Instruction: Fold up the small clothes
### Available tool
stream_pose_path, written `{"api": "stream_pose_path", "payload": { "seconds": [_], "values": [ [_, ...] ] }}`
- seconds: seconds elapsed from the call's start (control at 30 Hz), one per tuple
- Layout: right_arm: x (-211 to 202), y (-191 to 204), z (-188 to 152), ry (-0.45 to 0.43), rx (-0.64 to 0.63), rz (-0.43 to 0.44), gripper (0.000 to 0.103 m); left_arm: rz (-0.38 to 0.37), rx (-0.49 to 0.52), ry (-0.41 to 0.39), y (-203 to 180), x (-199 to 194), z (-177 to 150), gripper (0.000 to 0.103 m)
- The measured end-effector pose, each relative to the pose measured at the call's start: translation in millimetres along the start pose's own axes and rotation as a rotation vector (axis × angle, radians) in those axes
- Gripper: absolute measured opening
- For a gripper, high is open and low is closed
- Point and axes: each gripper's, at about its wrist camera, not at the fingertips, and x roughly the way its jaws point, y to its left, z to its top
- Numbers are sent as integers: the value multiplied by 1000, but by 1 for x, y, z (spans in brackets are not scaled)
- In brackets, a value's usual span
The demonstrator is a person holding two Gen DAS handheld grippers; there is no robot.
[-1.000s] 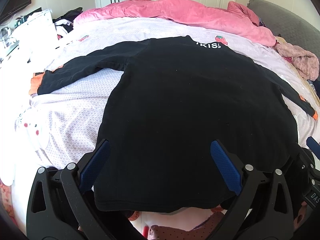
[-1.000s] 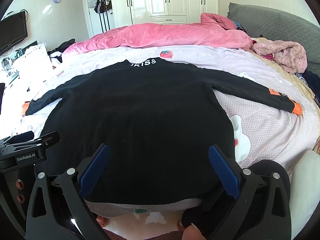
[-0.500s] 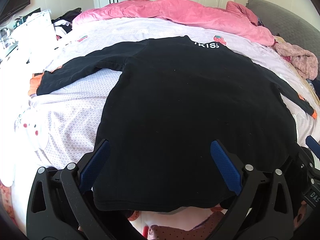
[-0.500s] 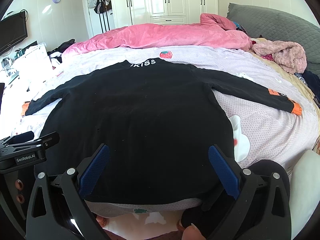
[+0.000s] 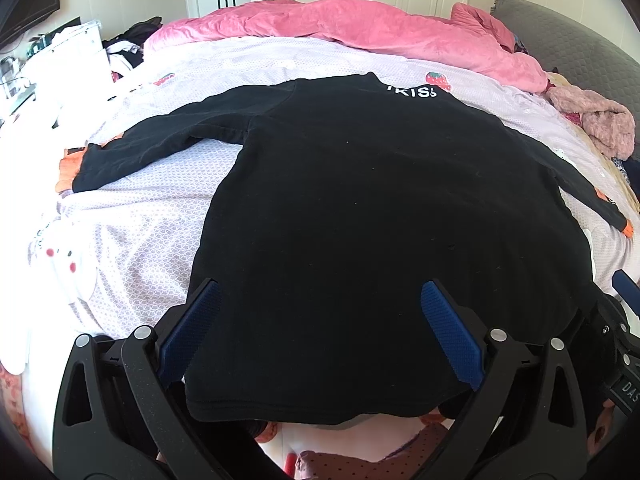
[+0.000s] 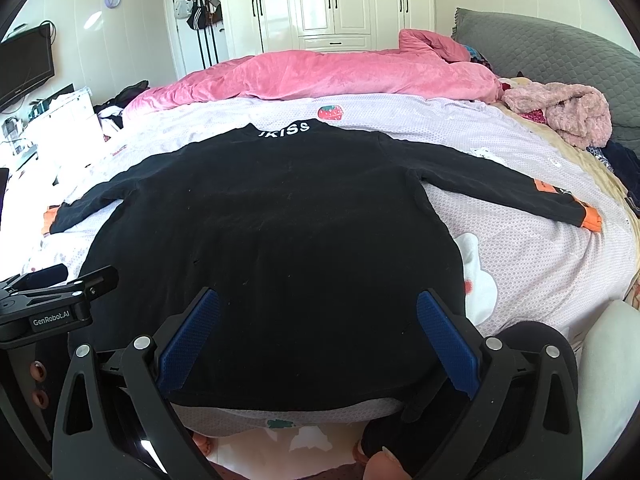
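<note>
Black shirt (image 5: 360,240) flat on bed (image 5: 132,240), sleeves spread, hem nearest both tools. Left hand-held gripper (image 5: 320,336) & right hand-held gripper (image 6: 318,336) level over hem, jaws wide apart (nothing gripped).

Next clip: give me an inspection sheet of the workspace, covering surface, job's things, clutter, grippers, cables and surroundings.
Surface: bed with a pale patterned sheet.
Job's things: black top spread flat, unfolded, both sleeves out, orange cuffs.
Clutter: pink duvet along the far side; pink fluffy garment at the right; clothes heap at the left.
Grippers: left gripper and right gripper both open over the hem, holding nothing.
Cables: nothing seen.
Surroundings: white wardrobe, TV, grey headboard.
</note>
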Motion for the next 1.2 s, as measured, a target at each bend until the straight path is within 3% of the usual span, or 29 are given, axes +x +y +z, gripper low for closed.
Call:
{"api": "stream_pose_path", "payload": {
  "seconds": [0.7, 1.2],
  "values": [
    [5, -10, 14, -28, 24, -18, 99, -17, 17, -11, -16, 10, 17, 94],
    [30, -32, 52, -56, 43, -61, 99, -26, 15, -28, -31, 30, 64, 94]
  ]
}}
